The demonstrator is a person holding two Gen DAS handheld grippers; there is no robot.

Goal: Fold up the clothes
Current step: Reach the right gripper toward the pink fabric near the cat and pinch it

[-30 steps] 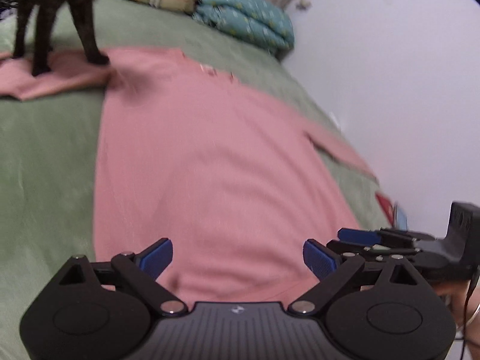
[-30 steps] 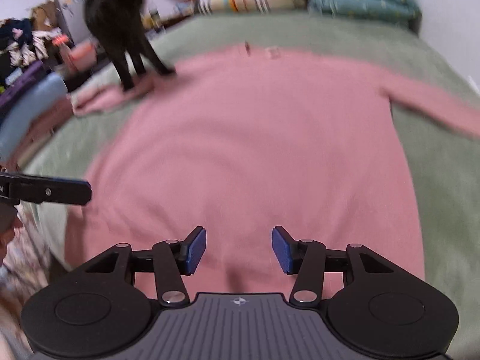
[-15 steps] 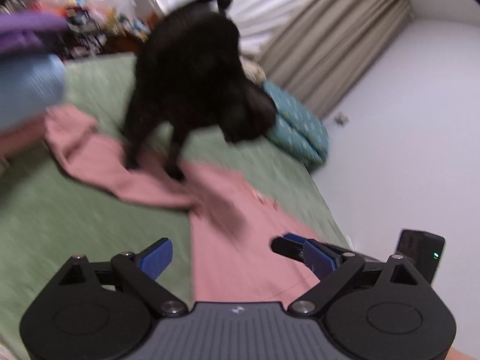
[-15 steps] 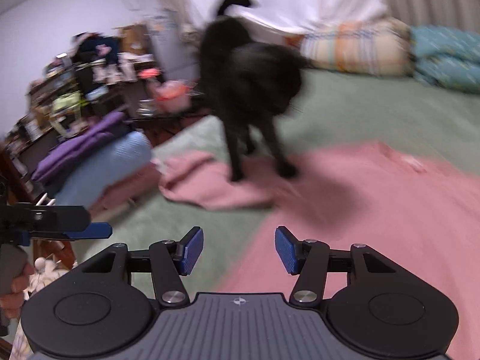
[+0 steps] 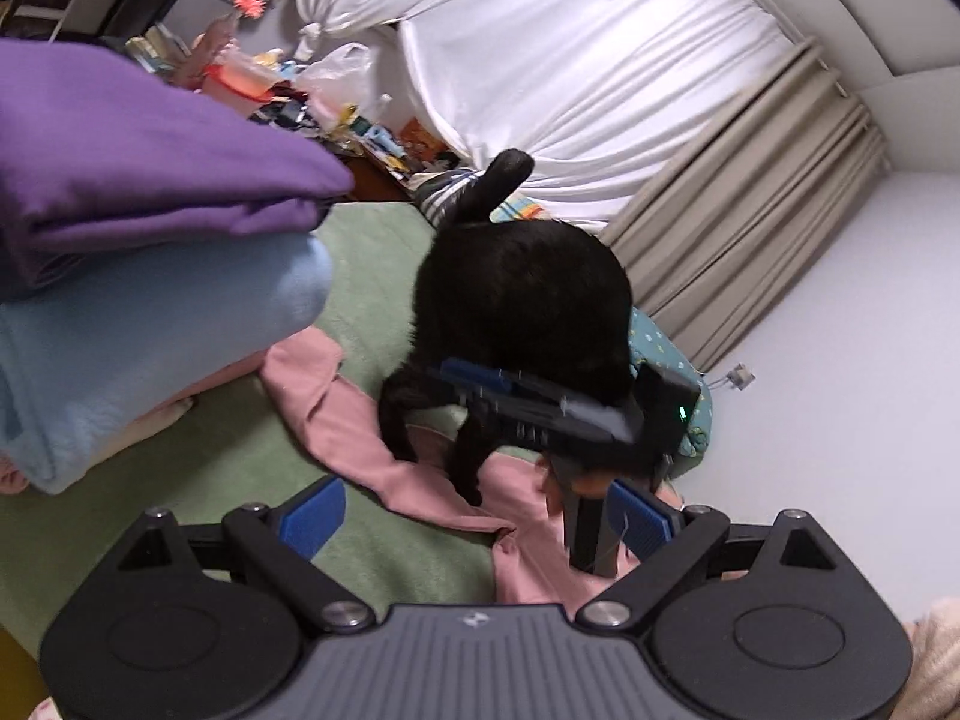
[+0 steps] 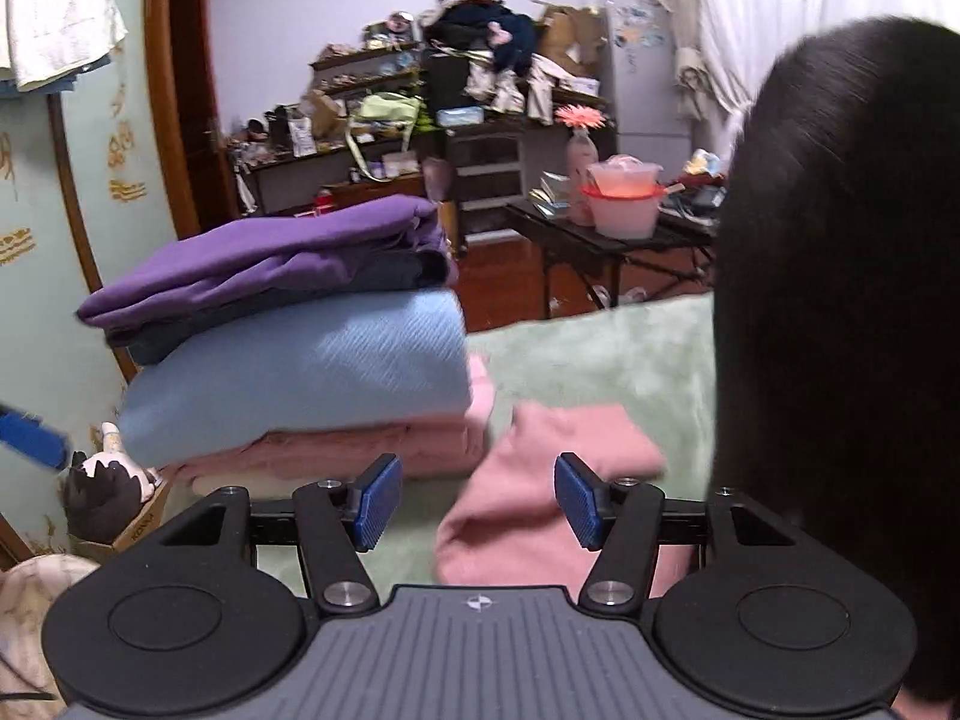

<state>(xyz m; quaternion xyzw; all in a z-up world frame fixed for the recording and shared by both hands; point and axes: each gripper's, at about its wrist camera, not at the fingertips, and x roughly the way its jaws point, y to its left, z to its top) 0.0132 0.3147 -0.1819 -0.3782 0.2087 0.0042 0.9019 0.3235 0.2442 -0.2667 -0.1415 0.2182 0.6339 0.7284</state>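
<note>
A pink sweater (image 5: 360, 438) lies on the green bed cover, with its sleeve (image 6: 540, 474) stretched toward a stack of folded clothes. A black cat (image 5: 522, 300) stands on that sleeve and fills the right side of the right wrist view (image 6: 840, 360). My left gripper (image 5: 477, 519) hovers open over the sleeve where it meets the body, holding nothing. My right gripper (image 6: 478, 501) hangs above the sleeve's end beside the cat. Its jaws are opening, and no cloth is pinched between the pads. It also shows in the left wrist view (image 5: 474, 375), in front of the cat.
The stack holds a purple garment (image 6: 270, 258), a light blue one (image 6: 300, 372) and a pink one (image 6: 360, 444) at the bed's left edge. Behind it are cluttered shelves and a small table with a pink basin (image 6: 624, 204). White curtains (image 5: 570, 60) hang at the back.
Both views have swung left, from the sweater's broad body to its sleeve and the folded stack. The cat, small and far before, is now close in both views.
</note>
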